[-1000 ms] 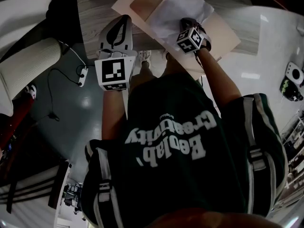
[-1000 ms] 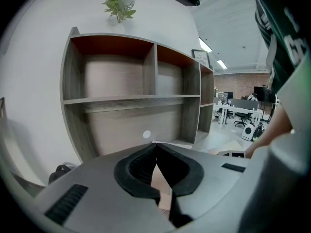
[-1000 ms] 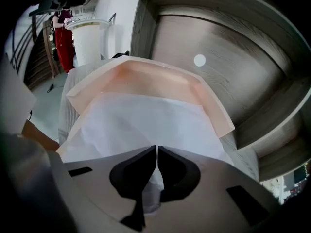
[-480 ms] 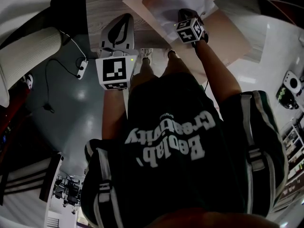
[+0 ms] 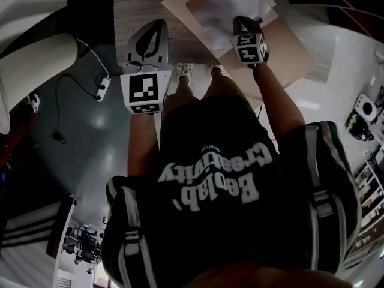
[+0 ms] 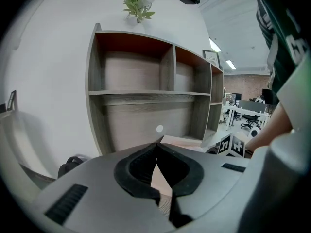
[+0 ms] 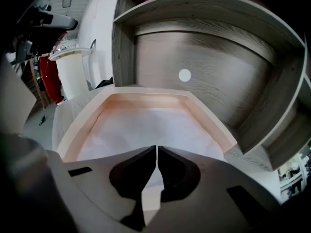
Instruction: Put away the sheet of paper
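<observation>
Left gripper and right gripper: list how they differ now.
The left gripper is empty over the wooden desk; the right gripper pinches the sheet of paper in the tray. The left points toward the shelf unit; the right tilts down into the tray. Both have jaws closed.

The sheet of paper (image 7: 150, 125) is white and faintly creased. It lies flat inside the shallow peach tray (image 7: 83, 119), covering most of the floor and leaving a bare band along the far wall. Its near edge runs under the tips of my right gripper (image 7: 156, 147), whose jaws are pressed together; I cannot tell whether they pinch it.
</observation>
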`<state>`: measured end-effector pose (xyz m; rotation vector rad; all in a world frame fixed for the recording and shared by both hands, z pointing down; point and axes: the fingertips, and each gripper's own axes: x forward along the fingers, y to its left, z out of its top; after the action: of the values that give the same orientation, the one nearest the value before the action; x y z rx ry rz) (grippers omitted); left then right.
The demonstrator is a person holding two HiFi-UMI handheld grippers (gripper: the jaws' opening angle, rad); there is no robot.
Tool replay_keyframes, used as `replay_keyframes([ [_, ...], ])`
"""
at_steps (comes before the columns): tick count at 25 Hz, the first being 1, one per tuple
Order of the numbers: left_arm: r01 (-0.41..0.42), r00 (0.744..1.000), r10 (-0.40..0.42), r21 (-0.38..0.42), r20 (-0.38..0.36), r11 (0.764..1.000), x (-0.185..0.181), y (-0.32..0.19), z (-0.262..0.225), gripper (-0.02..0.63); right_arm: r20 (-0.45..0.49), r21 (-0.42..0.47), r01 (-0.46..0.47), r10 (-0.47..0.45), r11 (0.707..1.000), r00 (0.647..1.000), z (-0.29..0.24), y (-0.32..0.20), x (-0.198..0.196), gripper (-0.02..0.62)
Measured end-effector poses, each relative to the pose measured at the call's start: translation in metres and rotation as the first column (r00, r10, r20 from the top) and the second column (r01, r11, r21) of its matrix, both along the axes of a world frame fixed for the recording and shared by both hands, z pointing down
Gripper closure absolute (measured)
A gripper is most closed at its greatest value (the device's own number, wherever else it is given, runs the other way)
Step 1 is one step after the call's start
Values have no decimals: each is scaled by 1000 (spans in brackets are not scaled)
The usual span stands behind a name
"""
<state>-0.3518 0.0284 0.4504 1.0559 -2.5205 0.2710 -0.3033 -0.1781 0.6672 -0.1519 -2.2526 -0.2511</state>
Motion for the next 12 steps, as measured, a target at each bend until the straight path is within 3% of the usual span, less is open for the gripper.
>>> replay_keyframes([
  [8, -40, 999, 40, 9, 1, 999, 3, -10, -1, 588, -145, -44, -47, 40, 998, 989, 18, -1, 52, 557],
  [12, -50, 999, 50, 1, -6, 999, 5, -10, 1, 588, -196, 0, -27, 27, 1000, 980, 32, -1, 53, 557],
])
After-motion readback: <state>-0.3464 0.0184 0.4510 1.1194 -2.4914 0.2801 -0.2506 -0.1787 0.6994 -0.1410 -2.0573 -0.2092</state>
